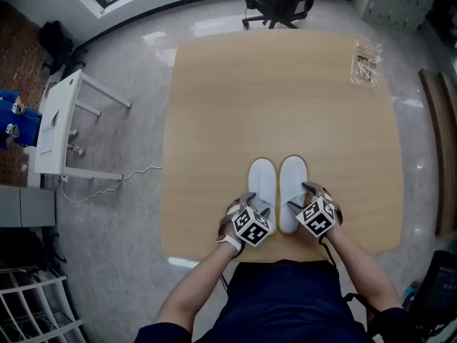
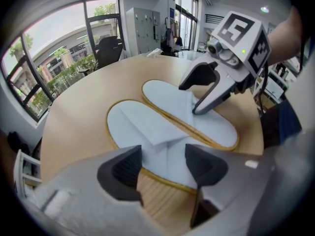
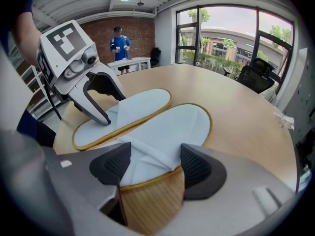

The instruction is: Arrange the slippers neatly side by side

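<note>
Head view: L slipper [image 1: 262,177] & R slipper [image 1: 293,177] are lying toes-away, just beside each other, by the table [image 1: 285,98] near edge. Left gripper view: L gripper [image 2: 162,163] is gaping over L heel, clamping nothing. Right gripper view: R gripper [image 3: 150,166] is doing likewise over R heel. Best nudging heels level, rims touching w/o overlapping.

Your two slippers [image 1: 263,181] look like soft, matt white cloth with thin yellow trim. The table [image 1: 235,98] is pale wood grain, smooth and matt. Your left gripper [image 2: 162,164] and right gripper [image 3: 155,164] have grey matt plastic bodies and dark ribbed pads [image 2: 126,168]. At the left of the head view the floor [image 1: 136,77] is glossy.
</note>
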A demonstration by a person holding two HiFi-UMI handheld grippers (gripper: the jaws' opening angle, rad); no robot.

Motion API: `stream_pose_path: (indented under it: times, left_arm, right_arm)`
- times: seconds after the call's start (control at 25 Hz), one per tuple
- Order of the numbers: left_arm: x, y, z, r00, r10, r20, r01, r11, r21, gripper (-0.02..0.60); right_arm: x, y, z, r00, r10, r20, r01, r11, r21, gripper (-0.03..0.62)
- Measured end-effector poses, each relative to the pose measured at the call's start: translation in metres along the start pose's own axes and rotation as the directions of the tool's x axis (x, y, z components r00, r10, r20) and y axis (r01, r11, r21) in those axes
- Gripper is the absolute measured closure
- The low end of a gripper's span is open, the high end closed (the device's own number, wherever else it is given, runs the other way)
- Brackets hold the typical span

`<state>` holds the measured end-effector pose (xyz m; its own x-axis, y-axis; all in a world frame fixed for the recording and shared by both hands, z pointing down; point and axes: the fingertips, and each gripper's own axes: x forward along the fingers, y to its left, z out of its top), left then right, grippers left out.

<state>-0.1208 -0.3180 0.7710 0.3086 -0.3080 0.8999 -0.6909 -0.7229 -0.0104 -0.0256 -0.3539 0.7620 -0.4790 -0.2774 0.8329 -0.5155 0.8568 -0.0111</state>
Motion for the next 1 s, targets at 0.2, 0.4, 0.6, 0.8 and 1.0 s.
stream_pose_path:
  times: [0.2,0.4,0.6,0.8,1.0]
  left_arm:
    - [-0.018,0.003,0.009,0.999,0.010,0.043,-0.009,1.000,-0.027,0.295]
    - [-0.071,0.013,0.044,0.969,0.035,0.245,0.013,0.981,-0.192,0.351]
    - [-0.132,0.026,0.094,0.859,0.100,0.502,0.064,0.952,-0.299,0.578]
    - [-0.209,0.004,0.148,0.748,0.093,0.657,0.104,0.962,-0.254,0.578]
    - [-0.241,-0.016,0.177,0.711,0.078,0.699,0.106,0.971,-0.215,0.578]
  right_arm:
    - [-0.014,-0.004,0.010,0.997,-0.014,0.072,0.011,0.999,0.039,0.267]
    - [-0.061,-0.024,0.038,0.969,-0.081,0.232,0.034,0.979,0.199,0.295]
    - [-0.105,-0.043,0.083,0.885,-0.195,0.422,0.056,0.946,0.320,0.431]
    - [-0.176,-0.030,0.131,0.794,-0.206,0.572,0.036,0.955,0.293,0.582]
    - [-0.220,-0.016,0.158,0.721,-0.186,0.668,0.031,0.971,0.238,0.582]
